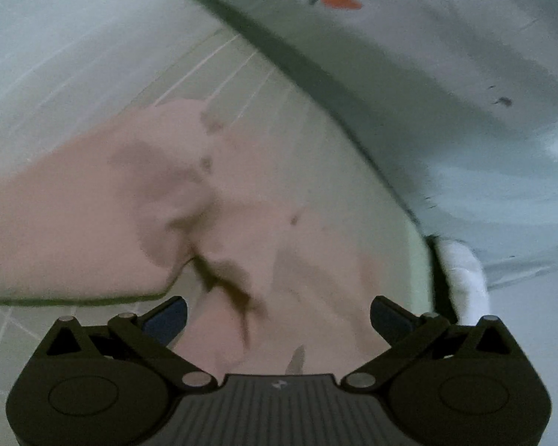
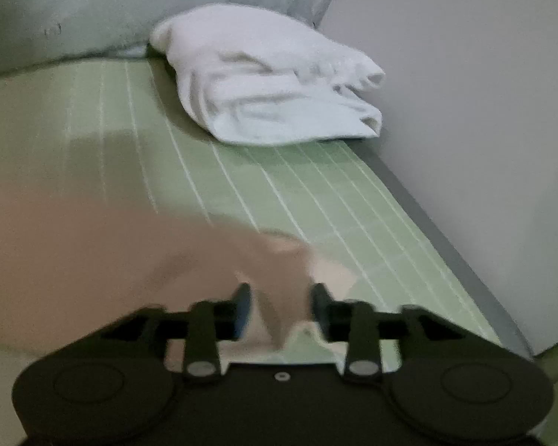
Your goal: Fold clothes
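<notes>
Across the green mat: progress readout for the folding task.

Work surface: green mat with white grid lines [image 2: 316,200], laid on what appears to be a worktop; a carrot-print sheet [image 1: 446,74] borders it at the upper right of the left wrist view.
Garment in hand: pink garment [image 1: 111,204], spread over the left and centre of the left wrist view with a deep crease near the middle; blurred, so its type cannot be told.
Fold status: judged partly done; the cloth lies doubled in places but still uneven, and at least one more fold and a smoothing pass appear to remain.
Finished item: white folded cloth [image 2: 271,85], upper centre of the right wrist view, well apart from the pink garment; judged already done.
Left hand-held gripper [image 1: 279,319]: fully spread above the pink cloth, gripping nothing.
Right hand-held gripper [image 2: 281,308]: half parted, with a pink corner between the pads; contact cannot be confirmed through the blur.
</notes>
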Demonstrator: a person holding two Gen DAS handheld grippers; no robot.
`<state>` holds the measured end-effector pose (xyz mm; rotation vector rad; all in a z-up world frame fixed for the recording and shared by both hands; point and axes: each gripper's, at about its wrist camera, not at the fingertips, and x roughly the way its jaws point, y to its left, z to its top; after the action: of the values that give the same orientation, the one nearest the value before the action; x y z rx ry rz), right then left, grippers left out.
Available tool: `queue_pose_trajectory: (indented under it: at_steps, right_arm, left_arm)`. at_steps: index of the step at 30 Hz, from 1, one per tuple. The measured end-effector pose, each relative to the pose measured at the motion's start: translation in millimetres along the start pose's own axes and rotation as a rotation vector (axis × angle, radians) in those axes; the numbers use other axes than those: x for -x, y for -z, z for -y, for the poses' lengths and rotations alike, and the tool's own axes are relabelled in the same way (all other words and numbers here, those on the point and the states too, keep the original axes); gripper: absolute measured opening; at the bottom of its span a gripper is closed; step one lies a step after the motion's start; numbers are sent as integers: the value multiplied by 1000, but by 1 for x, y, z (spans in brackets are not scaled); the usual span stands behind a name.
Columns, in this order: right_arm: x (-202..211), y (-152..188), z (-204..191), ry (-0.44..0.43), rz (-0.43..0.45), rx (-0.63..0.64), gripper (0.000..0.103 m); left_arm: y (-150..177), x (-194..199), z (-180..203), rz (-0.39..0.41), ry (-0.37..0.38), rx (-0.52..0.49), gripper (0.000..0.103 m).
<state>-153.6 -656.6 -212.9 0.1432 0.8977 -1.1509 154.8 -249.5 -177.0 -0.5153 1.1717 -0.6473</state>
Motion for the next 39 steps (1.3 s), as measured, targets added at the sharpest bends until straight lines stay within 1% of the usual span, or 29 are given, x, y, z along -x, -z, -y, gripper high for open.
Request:
queue_pose_trajectory:
  at_steps: [3, 8, 12, 13, 19, 22, 25, 27, 32, 34, 36, 39]
  right_arm:
    - [4, -9, -11, -28, 30, 7, 53]
    - [9, -25, -34, -111, 82, 48, 61]
    - [10, -37, -55, -198, 98, 62, 62]
    - [10, -38, -60, -236, 114, 79, 62]
    - [8, -51, -94, -438, 123, 98, 64]
    - [11, -58, -111, -546, 122, 88, 64]
    - [11, -69, -133, -651, 112, 112, 64]
    - [13, -74, -153, -709, 114, 158, 64]
    - [12, -84, -195, -833, 82, 231, 64]
    - [13, -89, -207, -891, 67, 233, 65]
    - [16, -89, -218, -928, 53, 233, 65]
    - [19, -88, -233, -958, 34, 255, 64]
  left_arm:
    - [-2, -1, 7, 16, 12, -31, 103]
    - [-5, -8, 5, 4, -5, -41, 103]
    - [-3, -11, 1, 0, -43, -38, 103]
    - [-3, -12, 1, -2, -54, -39, 103]
    - [-9, -21, -6, -15, -129, -49, 103]
    - [-11, -24, -10, -23, -162, -39, 103]
    - [-11, -26, -15, -30, -180, -25, 103]
    - [-11, -28, -18, -38, -194, -20, 103]
    - [-17, -30, -21, -40, -228, 26, 103]
    - [-20, -29, -19, -29, -277, 29, 103]
    - [-21, -29, -18, -29, -323, 11, 103]
    - [-21, -30, -18, -30, -337, 0, 103]
